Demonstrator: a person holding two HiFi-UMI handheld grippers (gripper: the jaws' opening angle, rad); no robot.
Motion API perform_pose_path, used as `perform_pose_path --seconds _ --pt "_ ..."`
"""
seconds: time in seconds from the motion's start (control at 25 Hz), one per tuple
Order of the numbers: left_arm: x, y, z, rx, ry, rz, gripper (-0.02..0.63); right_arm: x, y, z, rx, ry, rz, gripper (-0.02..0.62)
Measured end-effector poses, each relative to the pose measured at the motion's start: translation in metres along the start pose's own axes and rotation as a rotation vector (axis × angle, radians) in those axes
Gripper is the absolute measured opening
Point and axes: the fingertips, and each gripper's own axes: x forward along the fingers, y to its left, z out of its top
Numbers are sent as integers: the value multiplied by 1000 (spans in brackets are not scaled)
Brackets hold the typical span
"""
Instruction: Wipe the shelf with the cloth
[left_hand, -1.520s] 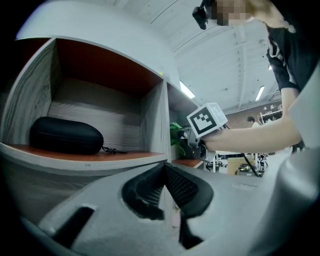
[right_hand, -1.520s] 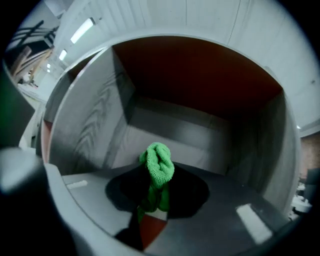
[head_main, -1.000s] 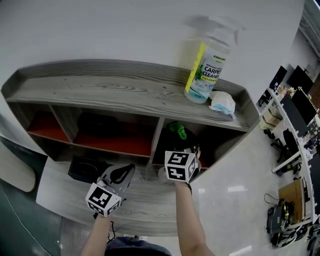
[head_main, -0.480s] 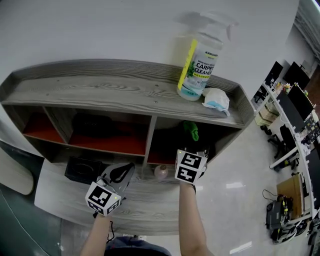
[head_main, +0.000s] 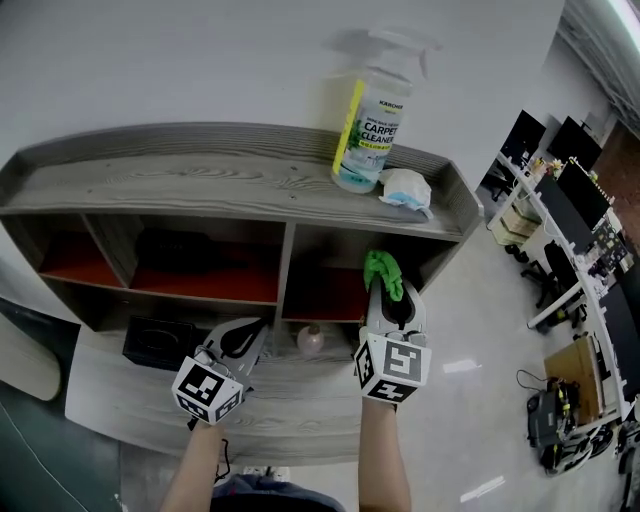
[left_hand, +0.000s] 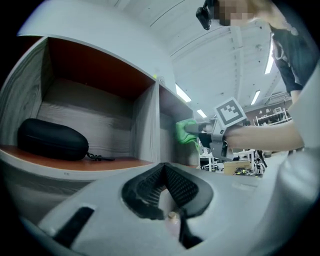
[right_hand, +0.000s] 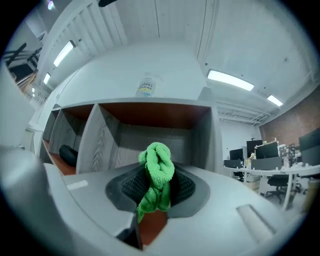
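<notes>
A grey wood-grain shelf unit (head_main: 220, 185) with red-floored compartments stands against the white wall. My right gripper (head_main: 385, 290) is shut on a green cloth (head_main: 383, 272), held in front of the right compartment's opening. In the right gripper view the cloth (right_hand: 157, 177) bunches up between the jaws, with the open compartment (right_hand: 160, 132) ahead. My left gripper (head_main: 245, 338) is shut with nothing in it, low over the bottom ledge. The left gripper view shows the cloth (left_hand: 185, 132) at the divider's right.
A carpet cleaner spray bottle (head_main: 368, 125) and a crumpled white-blue mask (head_main: 405, 188) sit on the top board. A black case (left_hand: 52, 140) lies in the middle compartment. A small pink object (head_main: 310, 340) and a black box (head_main: 155, 342) rest on the lower ledge.
My right gripper has drawn back and up out of the right compartment with the cloth, which now shows in front of the opening. The left gripper has stayed put.
</notes>
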Motion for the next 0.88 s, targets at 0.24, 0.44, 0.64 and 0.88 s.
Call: perform_pose_path --seconds 0.24,0.44,0.64,0.88 --pt "-11 -8 22 20 -43 -3 -2 -58 -13 6 56 -31 -31 101" --pt "-21 -15 37 37 -65 -3 -2 -100 -29 6 113 -60 -68 101" --pt "-27 -21 54 68 -87 -14 -2 -134 -47 8 156 -94 -115 101" --pt "-32 -32 61 83 -100 -32 -2 -159 -60 2 170 -88 -147 101"
